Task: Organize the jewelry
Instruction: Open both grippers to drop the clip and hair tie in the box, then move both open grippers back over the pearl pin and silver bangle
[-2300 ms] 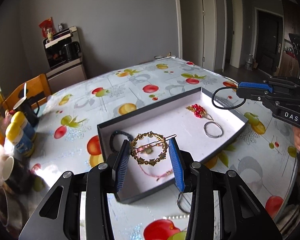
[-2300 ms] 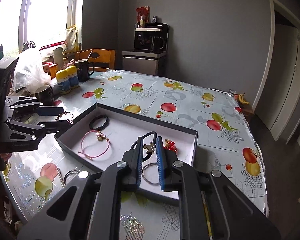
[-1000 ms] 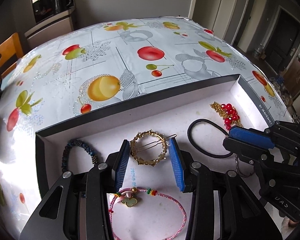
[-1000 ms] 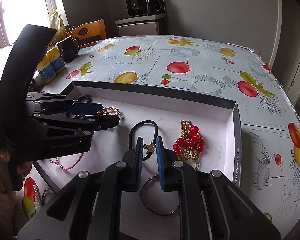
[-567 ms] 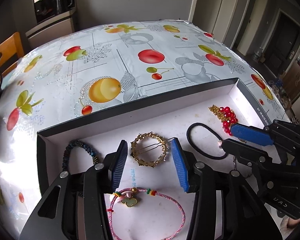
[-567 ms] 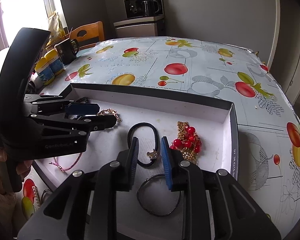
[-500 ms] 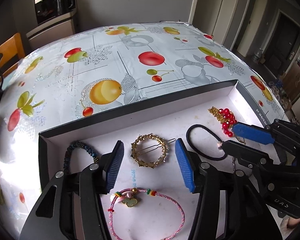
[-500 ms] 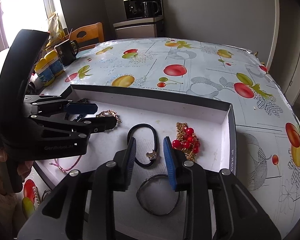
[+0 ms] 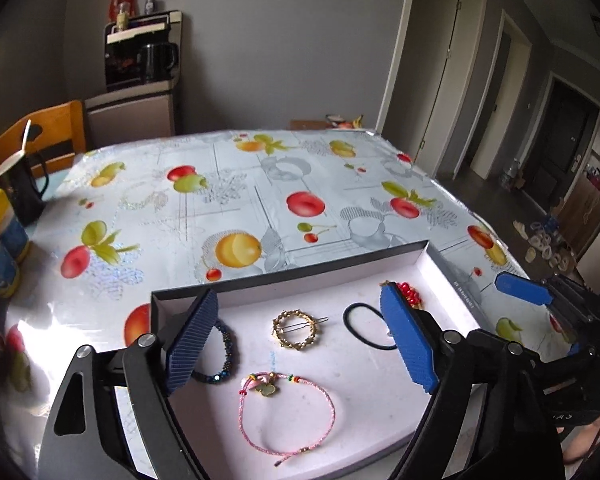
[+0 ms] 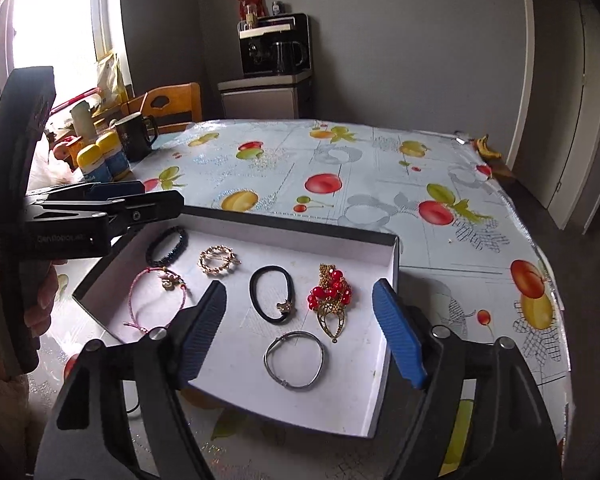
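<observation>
Both grippers above the jewelry box, jaws opening, nothing between the pads.

Table [image 9: 260,184] with fruit-print cloth carries the shallow dark-walled box [image 10: 392,264], its long axis running left-right across both views. Left gripper [image 9: 300,344] and right gripper [image 10: 300,328] hover over the box's near half, pads spread wide, clear of all pieces. Pink cord bracelet [image 9: 288,416] lies flat just below the left gripper's gap; silver bangle [image 10: 294,360] just below the right gripper's gap. Black hair tie [image 10: 272,294] sits ahead of the right gripper, long axis pointing away, charm at the near end. Gold round hair clip [image 9: 296,330] lies ahead of the left gripper, pin pointing right. Red bead pendant [image 10: 330,292] right of the hair tie; dark bead bracelet [image 10: 167,246] far left.
</observation>
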